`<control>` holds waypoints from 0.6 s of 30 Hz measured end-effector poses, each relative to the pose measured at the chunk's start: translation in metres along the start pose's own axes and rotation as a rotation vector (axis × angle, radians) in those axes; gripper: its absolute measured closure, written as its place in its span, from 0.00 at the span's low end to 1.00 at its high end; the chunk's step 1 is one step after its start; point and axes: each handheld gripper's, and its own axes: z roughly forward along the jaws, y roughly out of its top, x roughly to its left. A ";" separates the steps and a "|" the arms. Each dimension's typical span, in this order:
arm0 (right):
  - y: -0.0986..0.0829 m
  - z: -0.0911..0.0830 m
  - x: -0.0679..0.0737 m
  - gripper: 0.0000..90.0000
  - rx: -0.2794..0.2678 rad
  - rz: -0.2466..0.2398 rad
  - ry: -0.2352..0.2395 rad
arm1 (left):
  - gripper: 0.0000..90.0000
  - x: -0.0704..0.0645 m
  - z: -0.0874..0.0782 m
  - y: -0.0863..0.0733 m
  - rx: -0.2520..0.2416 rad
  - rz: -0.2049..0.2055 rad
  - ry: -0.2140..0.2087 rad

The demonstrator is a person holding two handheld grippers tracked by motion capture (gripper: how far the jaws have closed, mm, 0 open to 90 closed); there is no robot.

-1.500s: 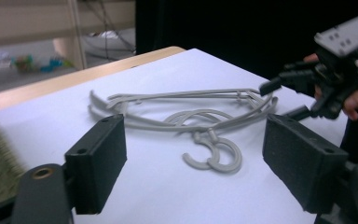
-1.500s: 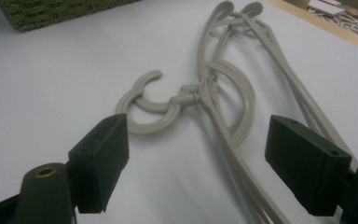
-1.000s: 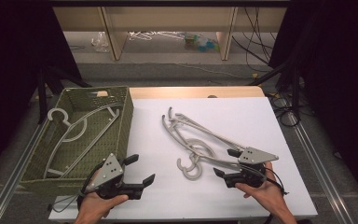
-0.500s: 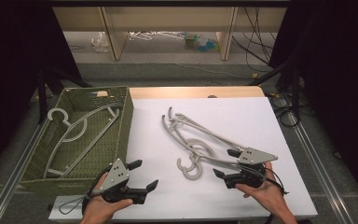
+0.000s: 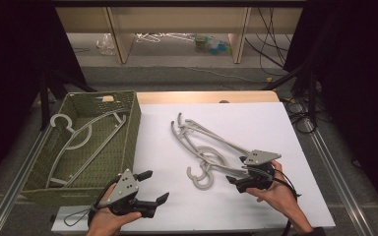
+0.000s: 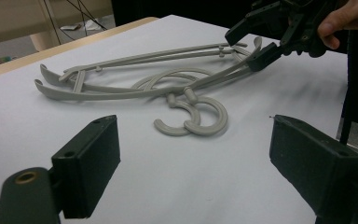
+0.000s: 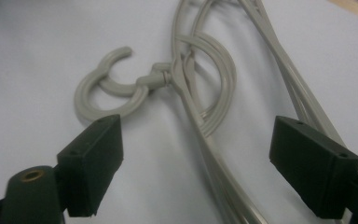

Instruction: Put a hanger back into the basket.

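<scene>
Grey plastic hangers (image 5: 204, 147) lie stacked and tangled on the white table (image 5: 275, 123), arms running toward 11 o'clock, hooks curled at 6 o'clock. Right gripper (image 5: 237, 175) sits at the stack's 4 o'clock end, jaws spread wide, straddling the hanger arms without clamping them. Left gripper (image 5: 153, 187), at 7 o'clock of the hangers beside the green basket (image 5: 134, 132), gapes wide and holds nothing.

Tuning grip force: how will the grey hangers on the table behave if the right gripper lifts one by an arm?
The hangers look like thin moulded plastic: probably light and fairly stiff. They lie stacked with hooks overlapping, so lifting one may drag another. The right gripper is open at one end, so a lifted hanger would likely swing hook-down.
</scene>
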 end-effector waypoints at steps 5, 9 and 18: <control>0.006 0.010 -0.007 0.24 0.073 -0.028 -0.017 | 0.18 -0.002 0.001 0.000 0.012 0.024 -0.015; 0.010 0.023 -0.011 0.30 0.133 -0.085 -0.026 | 0.18 -0.002 0.000 -0.001 0.012 0.027 -0.026; 0.009 0.042 -0.015 0.55 0.238 -0.100 0.024 | 0.18 -0.002 0.000 -0.001 0.012 0.025 -0.035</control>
